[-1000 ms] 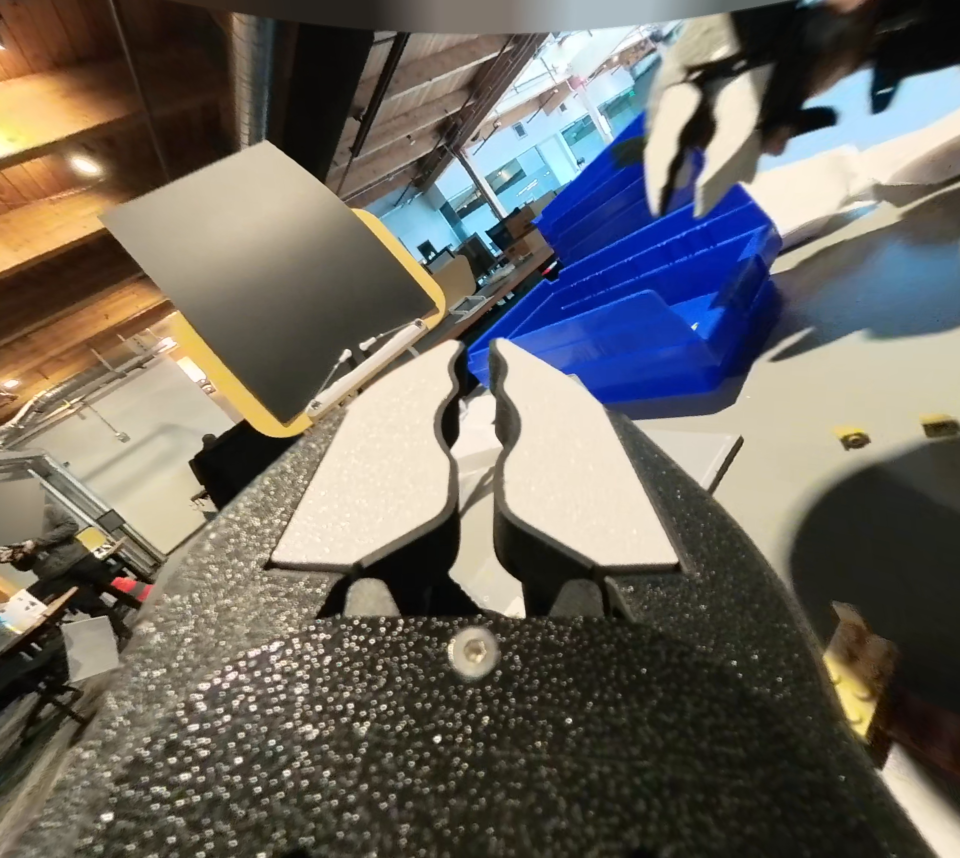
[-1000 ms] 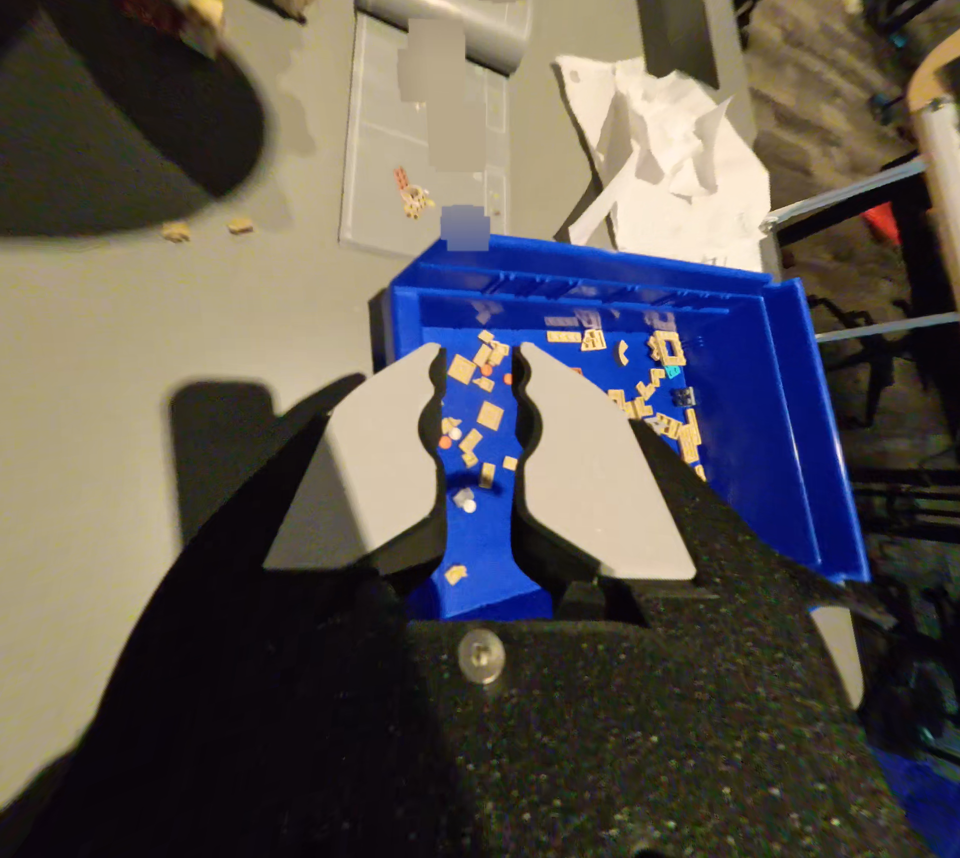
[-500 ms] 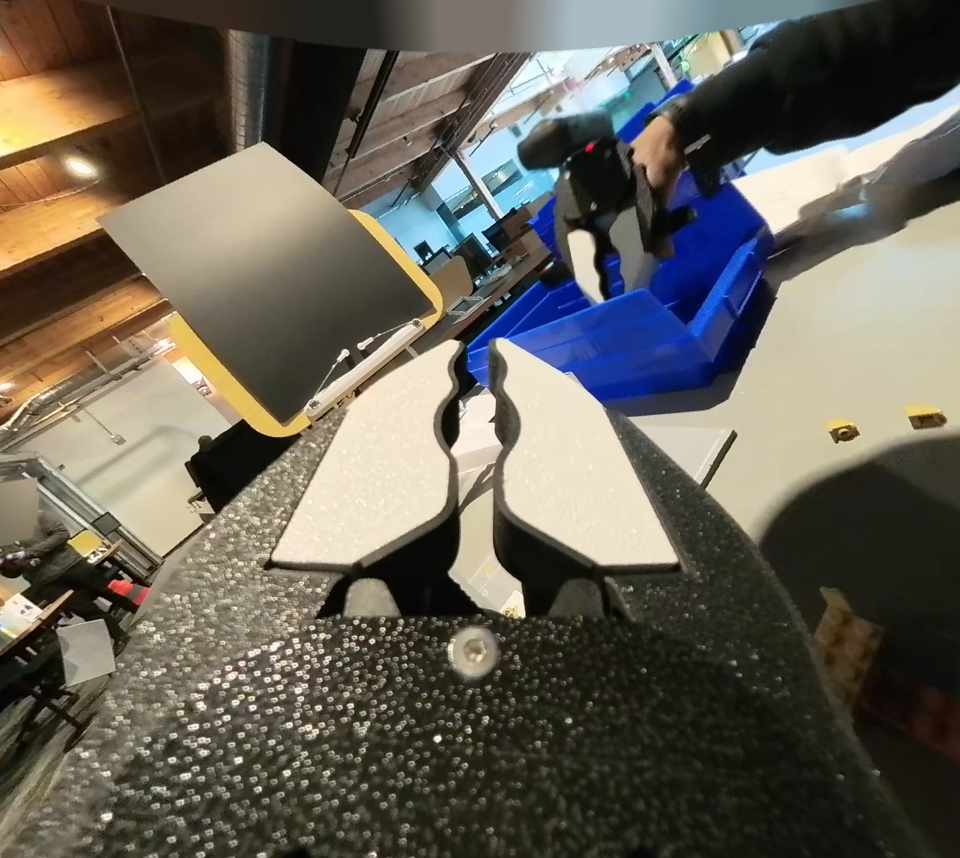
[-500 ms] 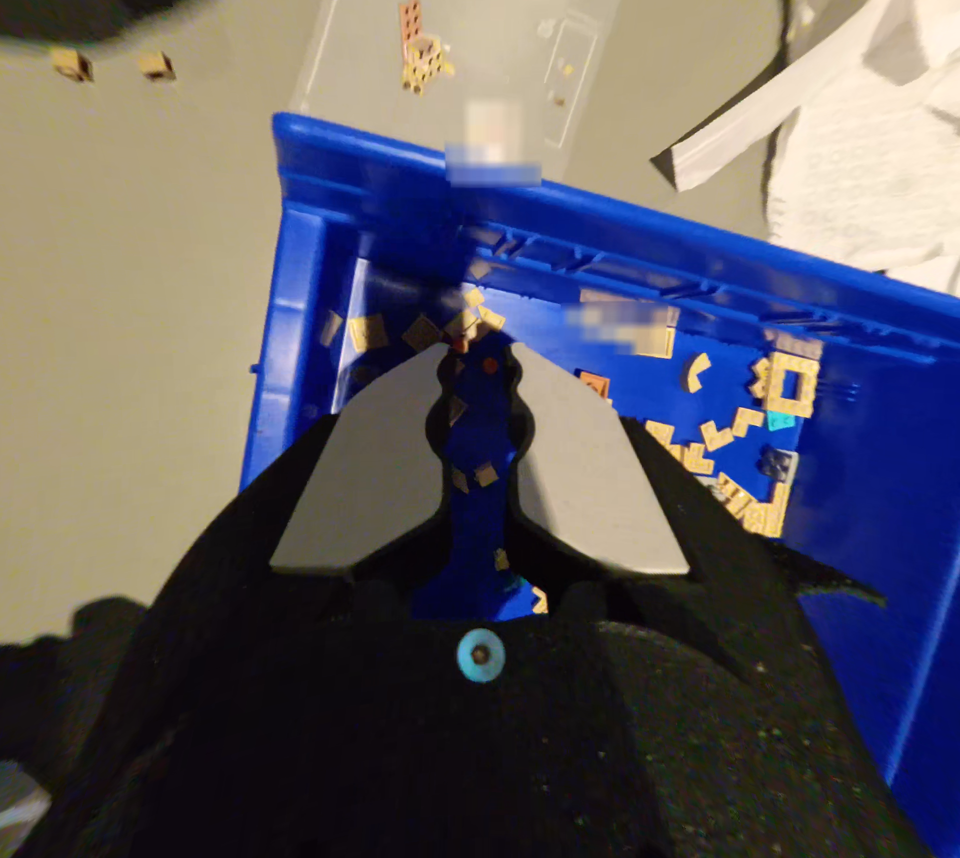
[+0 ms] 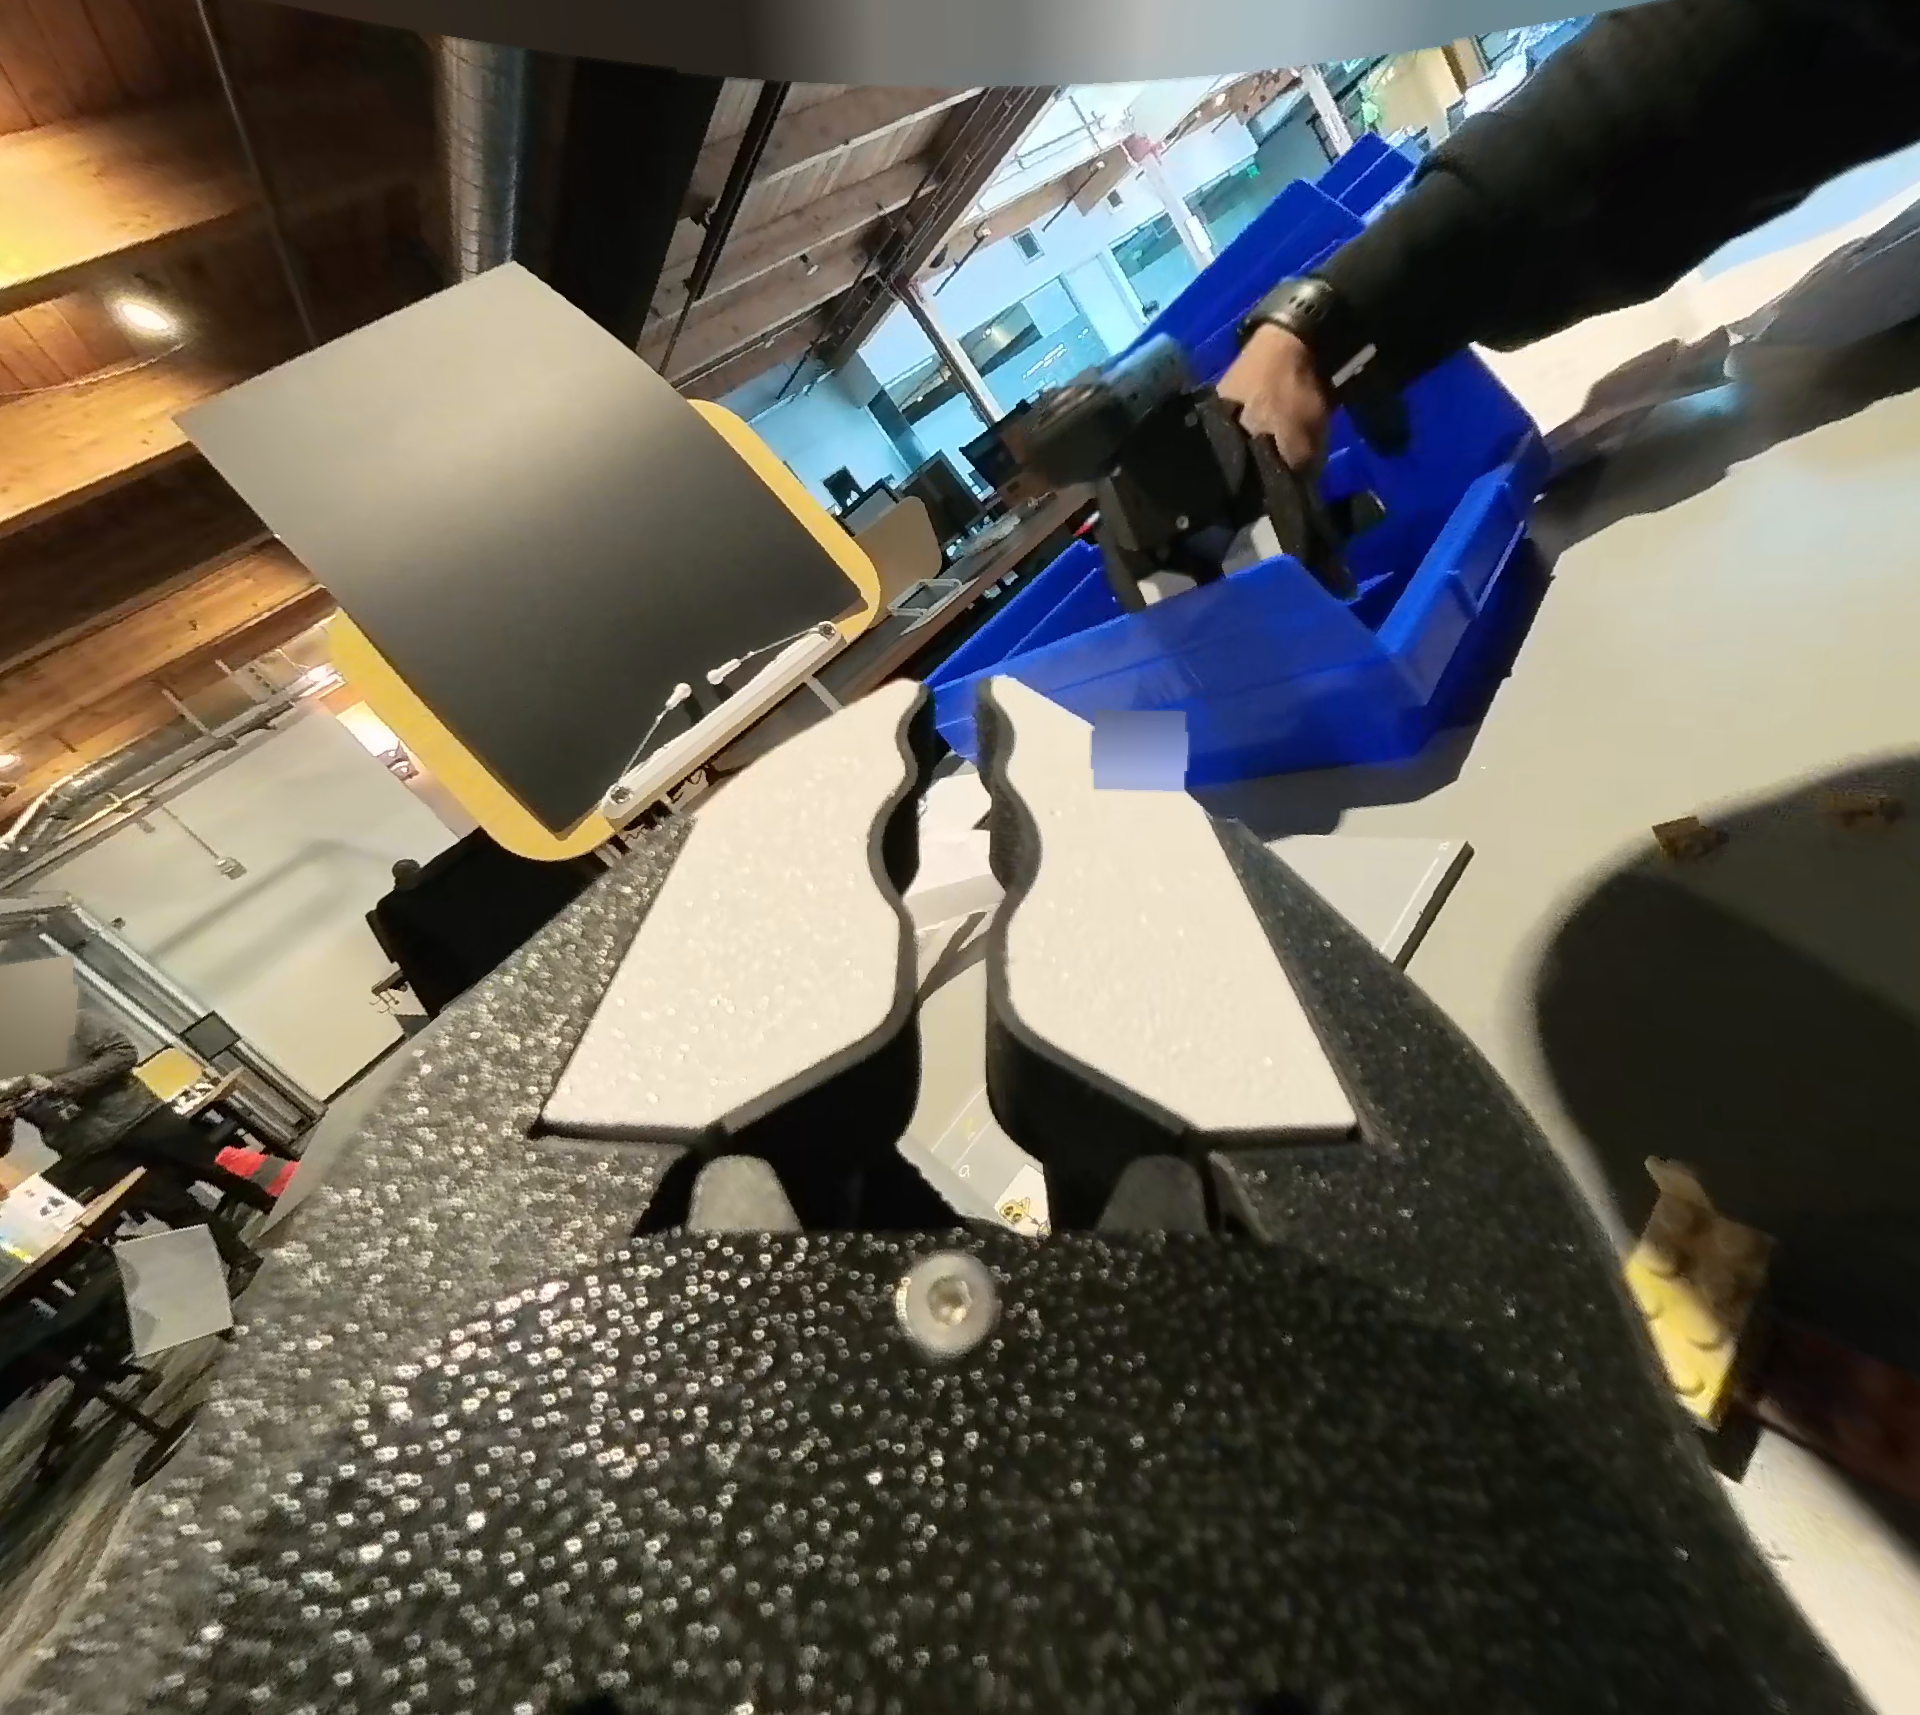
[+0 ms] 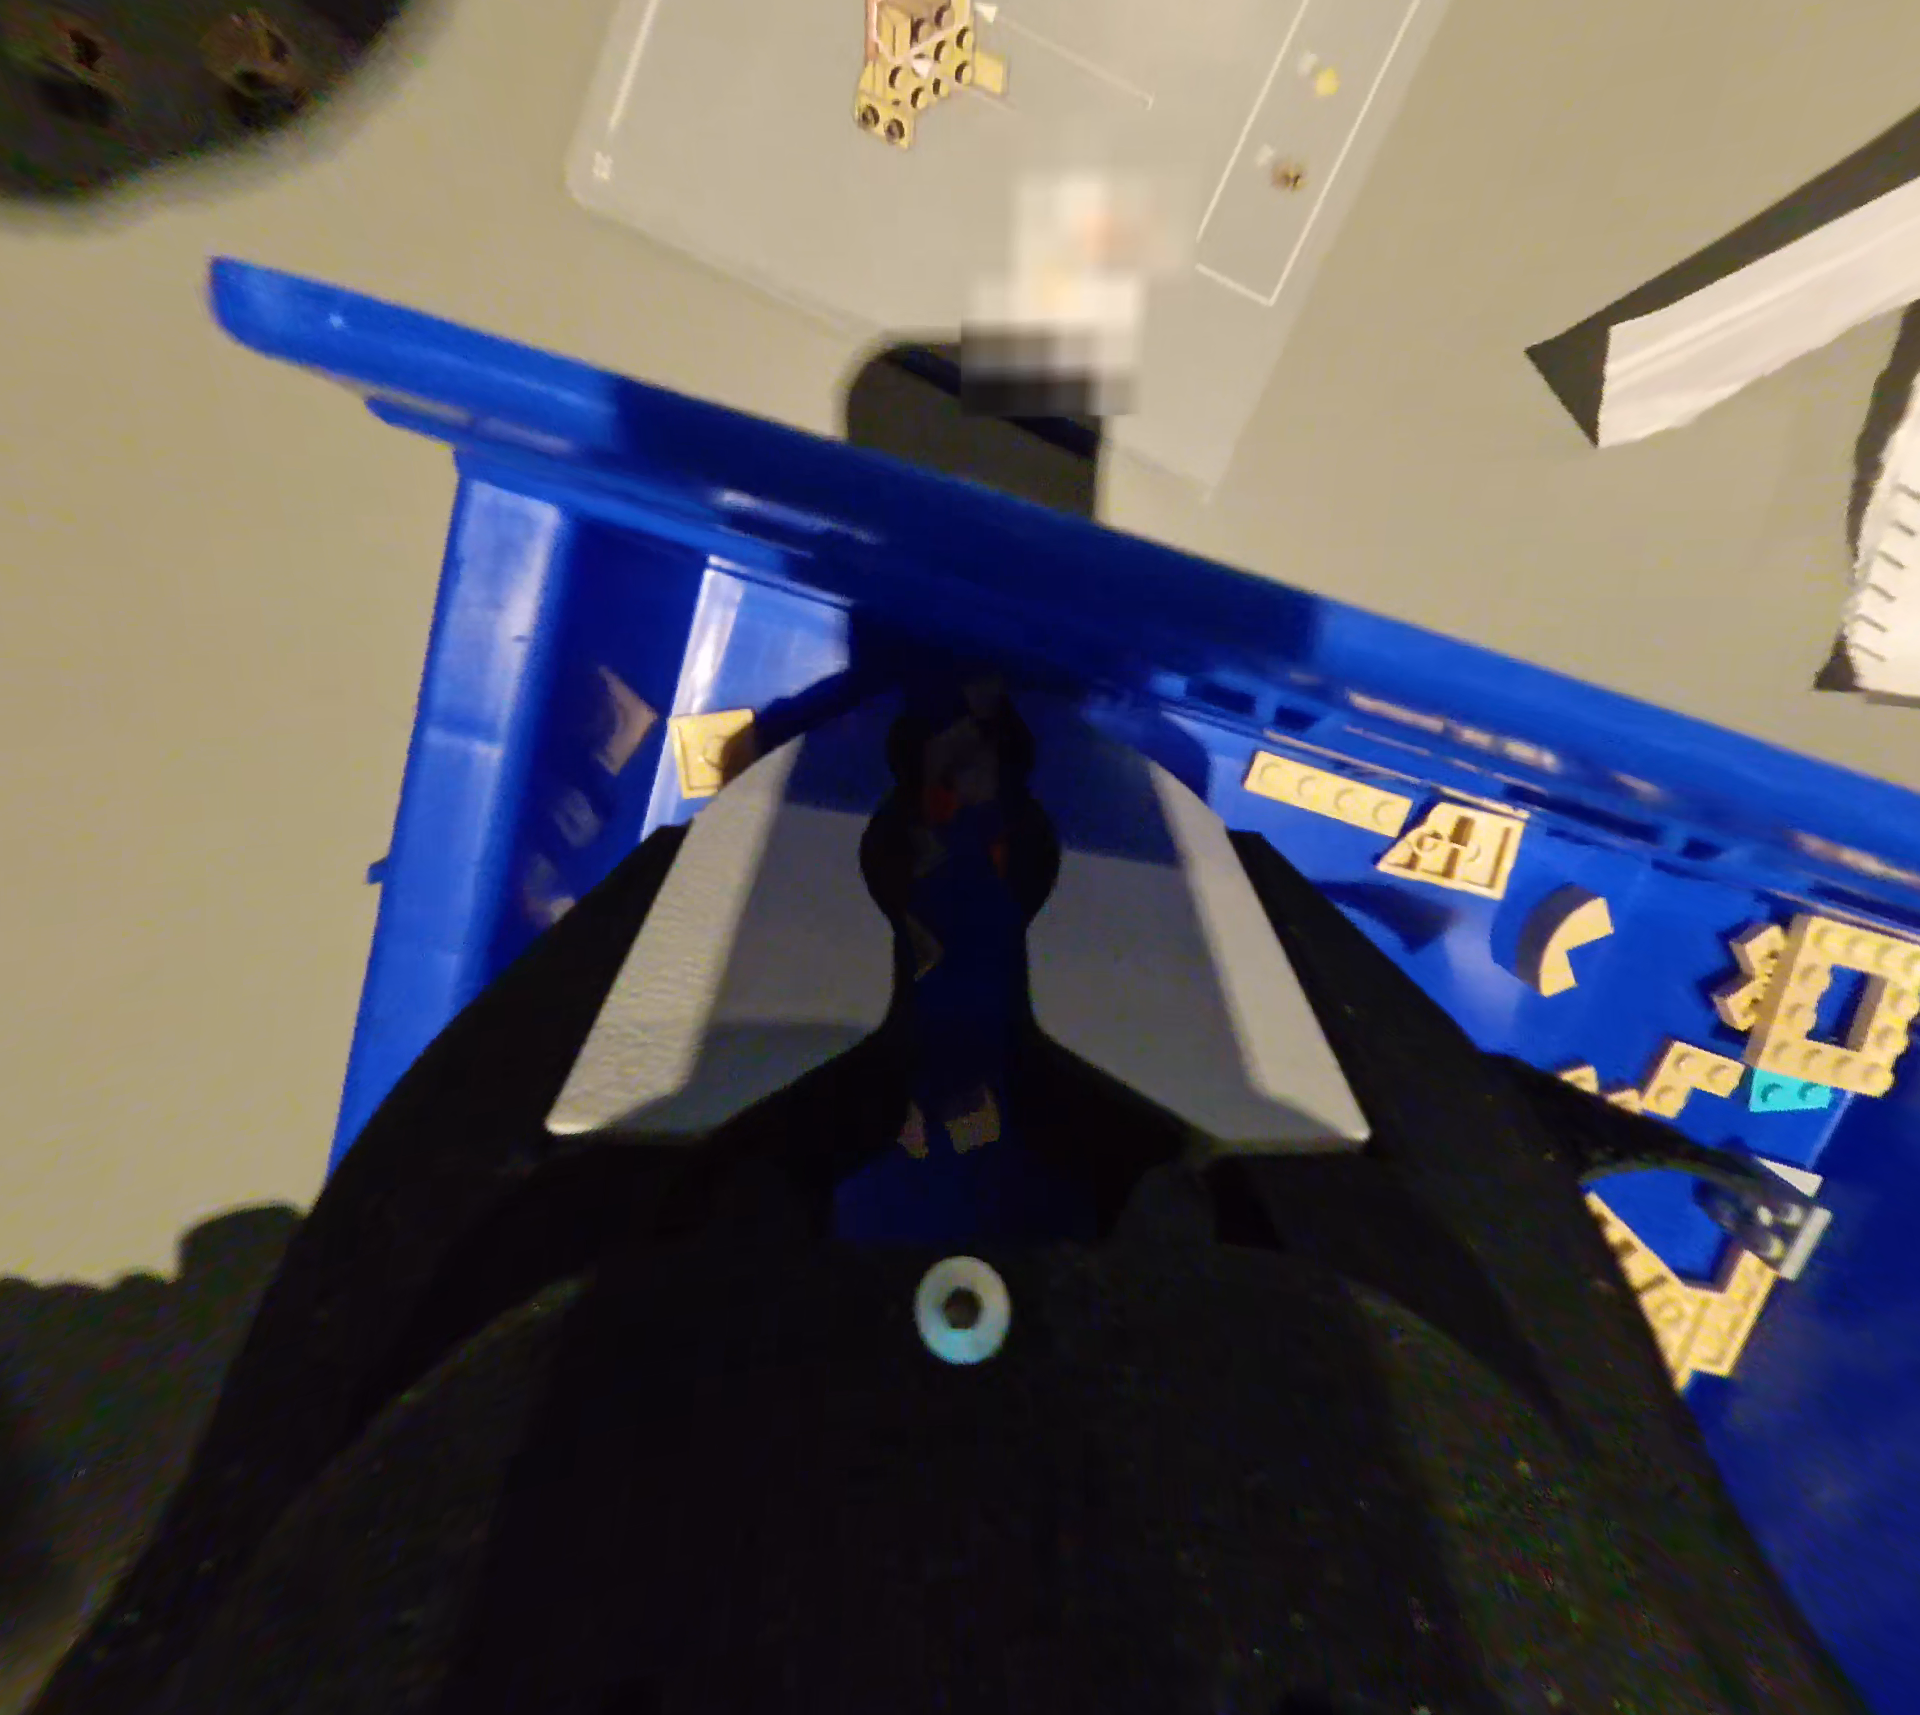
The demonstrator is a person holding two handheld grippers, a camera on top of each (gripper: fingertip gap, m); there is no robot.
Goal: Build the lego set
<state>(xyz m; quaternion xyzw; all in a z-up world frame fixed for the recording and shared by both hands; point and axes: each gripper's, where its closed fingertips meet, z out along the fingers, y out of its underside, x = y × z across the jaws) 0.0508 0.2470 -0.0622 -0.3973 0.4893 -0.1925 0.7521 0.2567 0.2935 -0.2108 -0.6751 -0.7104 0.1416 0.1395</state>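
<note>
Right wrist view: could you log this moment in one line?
right gripper: open, down inside blue bin | left gripper: open, empty | bricks: loose in bin

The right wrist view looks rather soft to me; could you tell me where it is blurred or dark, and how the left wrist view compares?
Right wrist view: dim, the blue bin rim motion-smeared, the right gripper tips in shadow. Left wrist view: brighter, the left gripper sharp, wide-angle bending at the edges, the dark shadow on the table soft-edged.

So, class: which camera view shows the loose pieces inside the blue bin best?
The right wrist view: it looks down into the blue bin, showing tan pieces on its floor. The left wrist view shows only the bin's outer wall, no pieces.
</note>
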